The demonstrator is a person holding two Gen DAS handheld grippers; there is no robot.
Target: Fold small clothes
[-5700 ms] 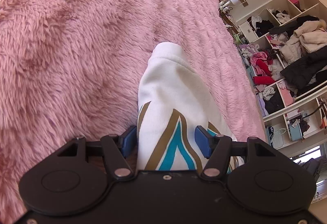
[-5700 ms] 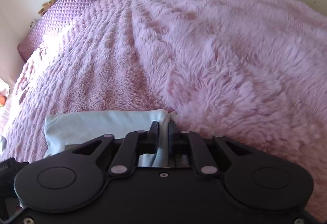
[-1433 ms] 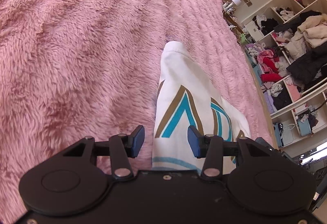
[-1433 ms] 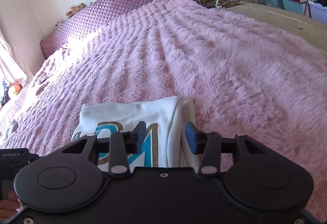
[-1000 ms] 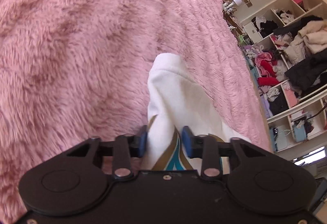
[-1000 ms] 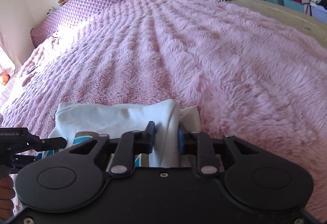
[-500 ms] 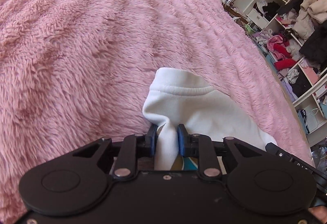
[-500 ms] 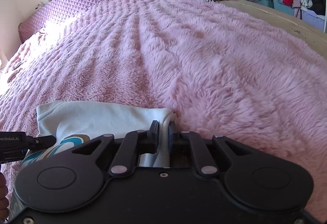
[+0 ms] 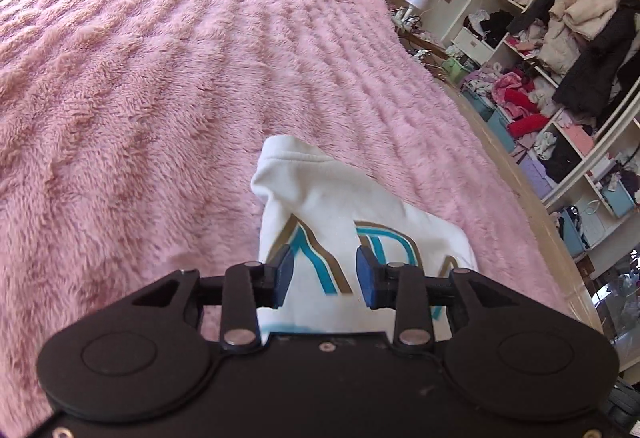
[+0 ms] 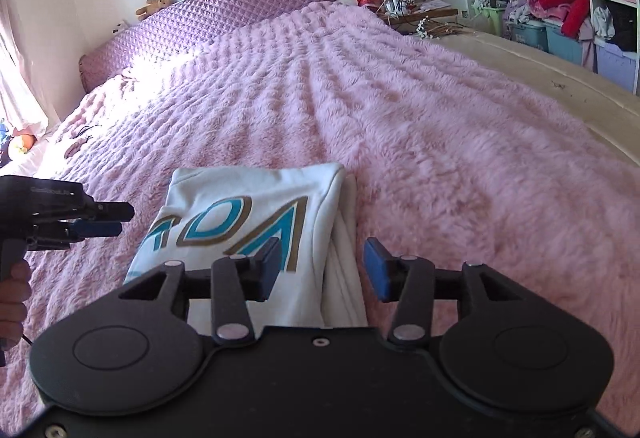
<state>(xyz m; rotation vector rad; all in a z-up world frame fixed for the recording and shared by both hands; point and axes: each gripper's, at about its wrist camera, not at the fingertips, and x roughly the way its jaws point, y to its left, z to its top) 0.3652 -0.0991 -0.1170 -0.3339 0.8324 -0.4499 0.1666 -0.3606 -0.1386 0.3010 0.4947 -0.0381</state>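
Fabric fills the lower middle of both views: a small white top (image 10: 256, 230) with teal and tan lettering lies on the fuzzy pink blanket (image 10: 440, 142), folded into a compact rectangle with a second white layer showing along its right edge in the right wrist view. The right gripper (image 10: 322, 270) hangs just above the near end of that bundle, its blue-padded fingers (image 10: 376, 274) spread wide with nothing between them but air; the spacing suggests a released grip, leaving the fold to settle under its own weight. The left gripper (image 9: 324, 274) is likewise spread wide and empty, the top (image 9: 352, 222) passing beneath its gap rather than being pinched. In the right wrist view the same tool (image 10: 100, 222) shows at the left edge of the frame, beside the top and not touching it; from that side-on angle alone its opening is hard to read. In the left wrist view the far corner of the top looks slightly humped, with a hemmed edge standing up off the blanket, so the fold probably wants smoothing or one more turn before it counts as finished. The plush blanket likely grips the cloth and keeps it from sliding, which would explain why nothing is needed to pin it down. At the upper right of both views stand open shelves (image 9: 568, 38) crammed with clothes, and a quilted purple headboard (image 10: 208, 26) runs across the upper left of the right wrist view.
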